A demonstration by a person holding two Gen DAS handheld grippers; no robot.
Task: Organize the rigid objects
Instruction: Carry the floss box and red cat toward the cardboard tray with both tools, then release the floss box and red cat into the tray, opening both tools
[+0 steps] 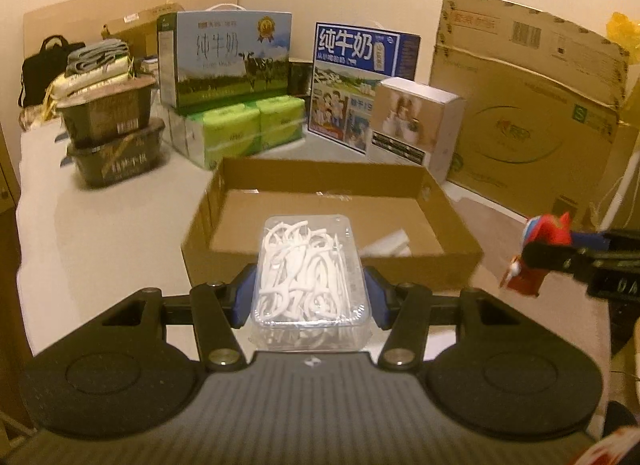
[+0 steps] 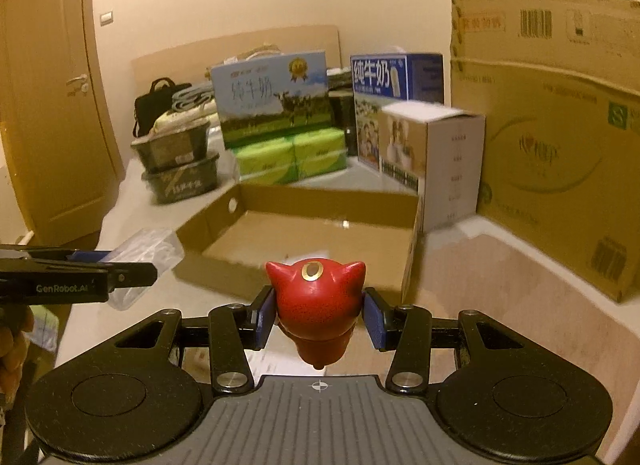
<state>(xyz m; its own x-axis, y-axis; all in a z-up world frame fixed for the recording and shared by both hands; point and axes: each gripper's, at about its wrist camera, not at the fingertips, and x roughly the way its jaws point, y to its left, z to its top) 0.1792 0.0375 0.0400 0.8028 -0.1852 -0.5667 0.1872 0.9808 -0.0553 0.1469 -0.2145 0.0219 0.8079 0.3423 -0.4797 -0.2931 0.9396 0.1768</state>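
My left gripper (image 1: 310, 297) is shut on a clear plastic box of white floss picks (image 1: 308, 273) and holds it just in front of the near wall of a shallow open cardboard tray (image 1: 328, 265). A white object (image 1: 390, 245) lies inside the tray. My right gripper (image 2: 318, 315) is shut on a red horned toy figure (image 2: 316, 301), held in front of the same tray (image 2: 288, 277). In the left wrist view the right gripper (image 1: 532, 261) with the toy (image 1: 548, 233) shows at the right edge. The left gripper with the floss box (image 2: 148, 249) shows at the left of the right wrist view.
Behind the tray stand two milk cartons (image 1: 228, 57) (image 1: 360, 77), green tissue packs (image 1: 244, 129), a white box (image 1: 416, 125), two stacked dark bowls (image 1: 112, 133) and a large cardboard box (image 1: 532, 117). A door (image 2: 44, 105) is at the left.
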